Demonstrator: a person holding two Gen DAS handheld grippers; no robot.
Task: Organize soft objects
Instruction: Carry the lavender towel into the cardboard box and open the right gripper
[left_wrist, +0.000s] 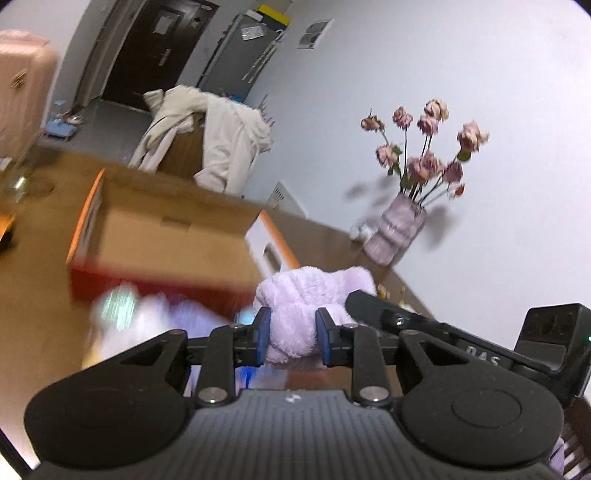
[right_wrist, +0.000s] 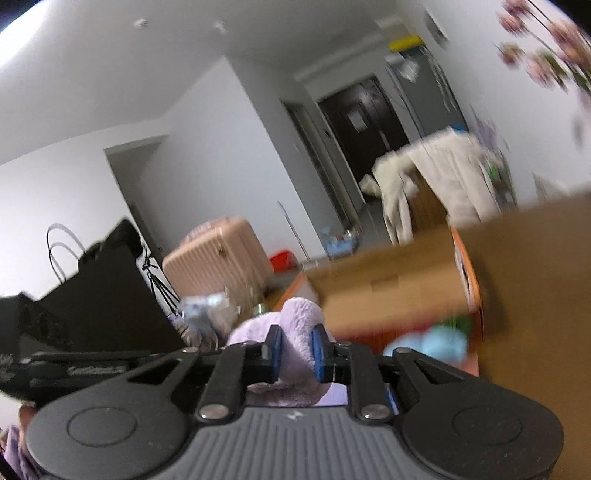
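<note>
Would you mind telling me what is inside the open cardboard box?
In the cardboard box, the right view shows a blurred blue soft item with some green by it. Its walls and the lilac plush hide the rest.

Both wrist cameras look closely along their fingers, sharing the cardboard box (left_wrist: 166, 236) (right_wrist: 399, 291).

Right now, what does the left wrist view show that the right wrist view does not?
Only the left wrist view shows the vase holding the dried roses. Only the right shows the black paper bag. Both show lilac plush fabric pinched in jaws, the cardboard box, and the cream coat.
</note>
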